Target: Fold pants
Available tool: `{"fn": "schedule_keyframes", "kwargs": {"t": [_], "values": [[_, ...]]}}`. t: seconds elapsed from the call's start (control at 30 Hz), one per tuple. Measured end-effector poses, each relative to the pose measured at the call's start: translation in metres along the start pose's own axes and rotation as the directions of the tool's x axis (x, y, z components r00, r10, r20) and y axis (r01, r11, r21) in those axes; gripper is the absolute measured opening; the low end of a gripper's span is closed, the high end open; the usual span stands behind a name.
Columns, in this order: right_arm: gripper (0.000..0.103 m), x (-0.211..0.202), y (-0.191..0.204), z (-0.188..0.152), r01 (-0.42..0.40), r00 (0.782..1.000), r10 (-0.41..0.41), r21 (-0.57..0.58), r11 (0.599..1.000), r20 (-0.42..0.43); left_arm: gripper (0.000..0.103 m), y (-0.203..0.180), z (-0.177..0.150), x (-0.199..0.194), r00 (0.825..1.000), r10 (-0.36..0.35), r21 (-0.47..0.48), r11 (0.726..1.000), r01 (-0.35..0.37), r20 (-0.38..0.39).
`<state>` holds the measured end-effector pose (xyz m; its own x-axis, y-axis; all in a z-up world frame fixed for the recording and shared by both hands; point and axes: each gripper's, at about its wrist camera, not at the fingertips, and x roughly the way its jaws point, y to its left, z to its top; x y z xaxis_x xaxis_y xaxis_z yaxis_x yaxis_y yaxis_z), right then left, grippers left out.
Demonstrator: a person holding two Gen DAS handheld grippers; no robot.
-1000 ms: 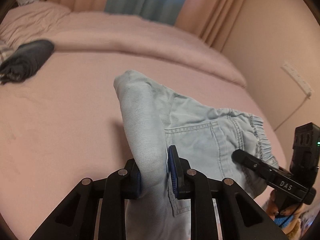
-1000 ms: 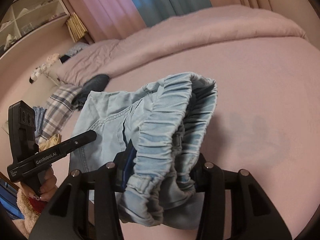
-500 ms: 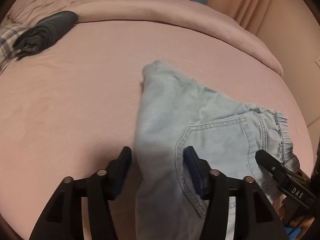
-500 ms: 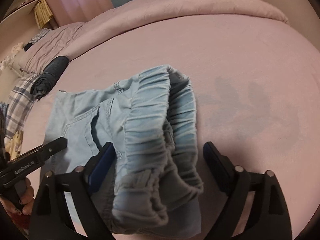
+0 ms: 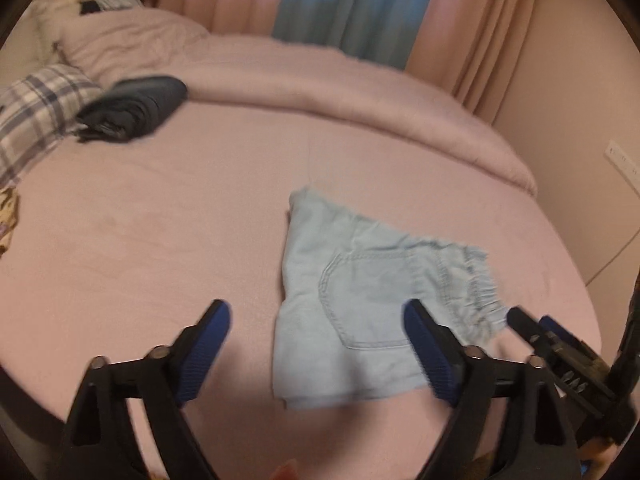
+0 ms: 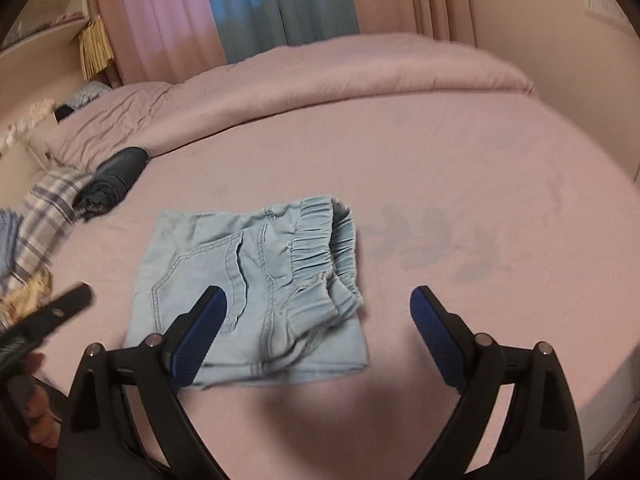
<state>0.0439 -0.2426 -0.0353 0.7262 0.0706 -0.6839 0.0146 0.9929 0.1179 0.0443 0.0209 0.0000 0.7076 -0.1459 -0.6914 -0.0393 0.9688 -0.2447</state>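
Pants (image 6: 248, 292): light denim, folded into a compact bundle, lying flat on the pink bed sheet (image 6: 480, 184), free of both tools.

Right gripper (image 6: 318, 320): jaws spread and opening a touch more. Its left finger overlaps the bundle's near-left part in view, but no pad presses cloth, so nothing is pinched. The elastic waistband (image 6: 320, 240) sits just ahead, between the fingers, puffy and stacked in two loose layers.

Left gripper (image 5: 316, 344): jaws opening wide. The pants (image 5: 360, 312) lie between and just beyond the fingers, back pocket up, unheld. The right gripper's tip shows at the far right of this view, beside the waistband edge.

Risks, judged from this:
- The waistband layers look springy and could relax and slide, opening the top fold.
- The near edge of the bundle is uneven with a lower layer sticking out. A finger that brushes it on the way out may drag it and skew the stack.
- The soft sheet gives no firm backing, so any nudge shifts the whole bundle.
- The fold looks done or nearly so. Regripping to tidy it could undo more than it fixes.

Further off, beyond the left finger of each tool: a dark rolled garment (image 6: 114, 176) and a plaid cloth (image 5: 36, 120), well apart from the pants. Farthest: a duvet ridge (image 5: 320, 80) and curtains (image 6: 248, 8). No snag hazard there.
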Motion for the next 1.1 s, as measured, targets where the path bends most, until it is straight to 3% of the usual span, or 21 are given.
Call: {"fn": "schedule_keyframes", "kwargs": {"t": [0.07, 0.2, 0.53, 0.67, 1.1], "values": [[0.095, -0.008, 0.007, -0.002, 0.027, 1.000, -0.027, -0.024, 0.999, 0.009, 0.100, -0.004, -0.004, -0.009, 1.000, 0.004, 0.004, 1.000, -0.004, 0.014], [0.095, -0.022, 0.018, -0.003, -0.012, 1.000, 0.013, -0.026, 1.000, 0.029, 0.100, -0.010, -0.007, -0.020, 0.998, 0.061, 0.024, 0.998, -0.062, 0.029], [0.095, -0.053, 0.040, -0.011, 0.045, 0.996, -0.037, -0.102, 0.994, 0.080, 0.100, -0.003, -0.019, -0.036, 0.997, 0.072, 0.020, 0.997, -0.072, 0.013], [0.095, -0.061, 0.047, -0.015, 0.051, 0.995, -0.042, -0.101, 0.994, 0.089, 0.100, -0.004, -0.020, -0.047, 1.000, 0.008, 0.008, 1.000, -0.008, 0.007], [0.095, -0.070, 0.052, -0.019, 0.097, 0.990, -0.085, -0.111, 0.989, 0.108, 0.100, -0.016, -0.024, -0.059, 0.998, 0.056, 0.028, 0.998, -0.057, 0.039]]}}
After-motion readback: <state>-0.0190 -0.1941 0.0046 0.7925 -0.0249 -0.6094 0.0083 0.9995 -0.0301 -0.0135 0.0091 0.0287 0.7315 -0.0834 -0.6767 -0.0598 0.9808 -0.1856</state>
